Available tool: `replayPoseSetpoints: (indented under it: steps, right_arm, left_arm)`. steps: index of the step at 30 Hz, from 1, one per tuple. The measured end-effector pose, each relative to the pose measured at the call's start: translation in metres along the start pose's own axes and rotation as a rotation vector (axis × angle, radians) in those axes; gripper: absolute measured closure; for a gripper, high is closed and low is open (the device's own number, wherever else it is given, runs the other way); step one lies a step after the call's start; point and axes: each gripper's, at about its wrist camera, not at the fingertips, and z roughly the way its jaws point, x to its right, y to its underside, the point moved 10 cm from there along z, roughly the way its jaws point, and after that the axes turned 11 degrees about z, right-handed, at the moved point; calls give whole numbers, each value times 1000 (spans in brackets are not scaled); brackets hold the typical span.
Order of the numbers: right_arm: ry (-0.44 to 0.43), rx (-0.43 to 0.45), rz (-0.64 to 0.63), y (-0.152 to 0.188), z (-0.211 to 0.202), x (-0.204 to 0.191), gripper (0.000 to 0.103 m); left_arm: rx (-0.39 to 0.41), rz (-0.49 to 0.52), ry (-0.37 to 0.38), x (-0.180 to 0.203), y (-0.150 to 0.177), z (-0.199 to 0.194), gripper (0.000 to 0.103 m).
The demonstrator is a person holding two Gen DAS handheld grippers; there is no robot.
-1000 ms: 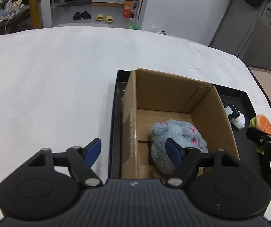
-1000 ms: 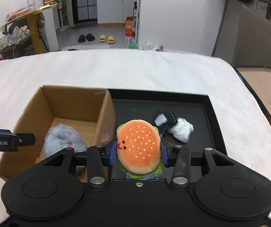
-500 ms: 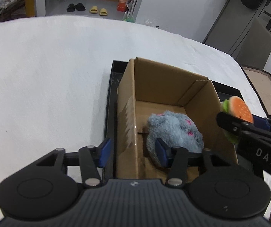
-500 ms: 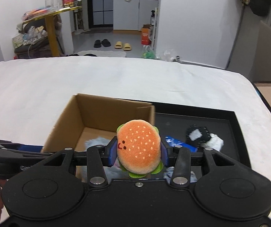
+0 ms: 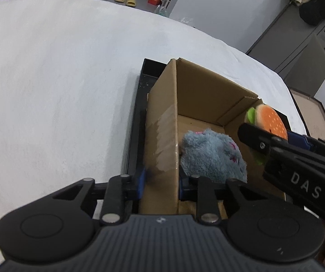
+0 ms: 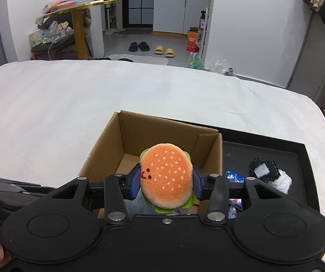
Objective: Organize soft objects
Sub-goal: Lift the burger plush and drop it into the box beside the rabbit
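Over the box, right gripper [image 6: 166,182]: blue pads clamp the round, stitched burger plush [image 6: 166,176], held above the open cardboard box [image 6: 162,133].
Left gripper [image 5: 160,181]: fingers pinch the box's corrugated left wall.
Box contents: fuzzy grey-blue plush [image 5: 212,158] on the floor.
Black tray [image 6: 298,149]: rigid, holds the box; at 3 o'clock lies a black-and-white plush [image 6: 270,175].
Surface: white textured cloth [image 6: 71,104].

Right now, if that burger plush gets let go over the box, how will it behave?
The burger plush looks soft and light, so it should drop quietly. Its rounded shape may roll slightly against the blue plush. The cardboard box probably contains it.
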Motion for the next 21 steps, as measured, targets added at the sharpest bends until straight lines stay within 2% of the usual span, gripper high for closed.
replayPoseSetpoints:
  steps: [10, 11, 14, 15, 18, 21]
  right_arm:
    - [-44, 6, -31, -11, 10, -23, 55]
    - [-57, 11, -22, -13, 9, -25, 53]
    - [-125, 38, 18, -20, 2, -31, 27]
    - [-137, 45, 19, -21, 0, -32, 24]
    - [-119, 59, 3, -18, -3, -27, 24]
    - [-94, 33, 19, -12, -3, -19, 24]
  left_arm:
    - [0, -46, 16, -4, 0, 1, 78]
    - [-1, -48, 17, -5, 0, 0, 78]
    - [-3, -50, 20, -5, 0, 0, 78]
    - [-4, -51, 19, -5, 0, 0, 78]
    - [-9, -51, 20, -6, 0, 0, 77]
    - [-10, -42, 10, -6, -1, 1, 77]
